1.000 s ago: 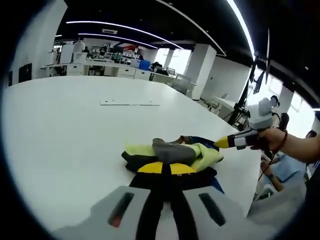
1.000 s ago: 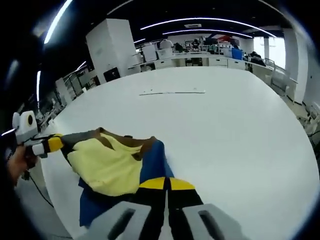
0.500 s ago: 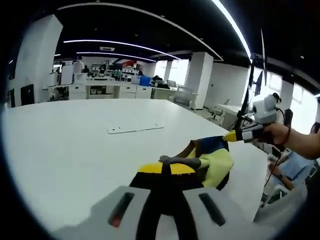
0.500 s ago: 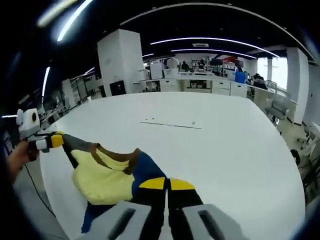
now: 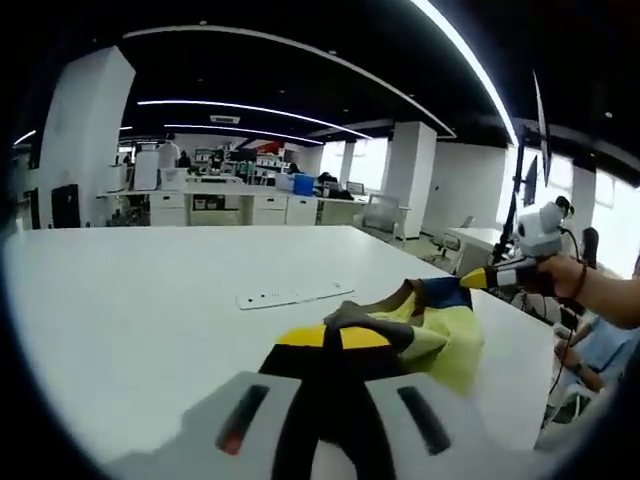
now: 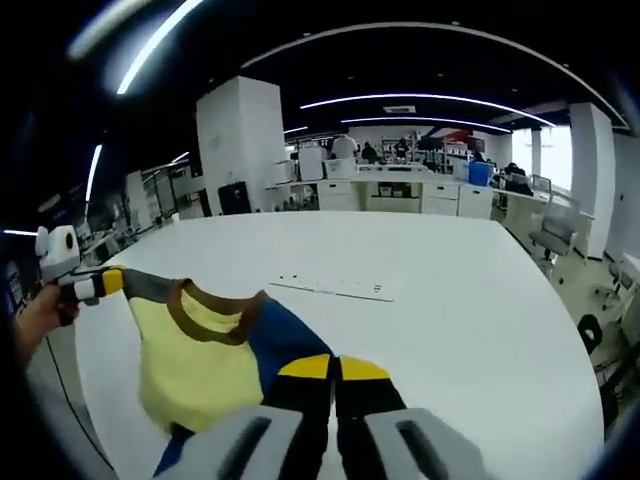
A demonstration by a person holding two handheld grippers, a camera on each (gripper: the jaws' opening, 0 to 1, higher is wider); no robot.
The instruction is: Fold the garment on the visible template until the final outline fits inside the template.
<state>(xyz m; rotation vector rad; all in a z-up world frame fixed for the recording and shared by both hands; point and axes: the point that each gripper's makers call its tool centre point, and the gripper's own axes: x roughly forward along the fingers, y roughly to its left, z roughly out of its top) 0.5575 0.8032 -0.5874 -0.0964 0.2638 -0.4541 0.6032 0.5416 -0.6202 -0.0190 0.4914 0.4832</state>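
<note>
Above the white bench point(image 6: 480, 300) we hold the garment point(image 6: 195, 345) stretched between our two grippers, lifted so that it hangs in the air. It is a small shirt with a yellow front, a brown collar band and blue and grey parts at the shoulders.

In the right gripper view, our right gripper point(image 6: 332, 372) is closed on the blue shoulder area just in front of its yellow-tipped jaws, and the left gripper point(image 6: 100, 283) comes in from the left, clamped on the grey shoulder corner. In the left gripper view, the left gripper point(image 5: 332, 340) pinches grey cloth at its tips, with the right gripper point(image 5: 478, 279) at the far side of the shirt, shut on the blue corner.

So the neckline runs as the long axis from one gripper to the other, roughly level, and the yellow body drops below that line toward the bench edge nearest us. Beyond the shirt lies a thin pale strip with small dark marks point(image 6: 335, 288), flat on the bench and well apart from the cloth; we cannot tell whether it belongs to the template.

We judge that the shirt must next be laid flat, forward of where it hangs. Both grippers are equally engaged, so they should travel together, keeping the neckline taut.
</note>
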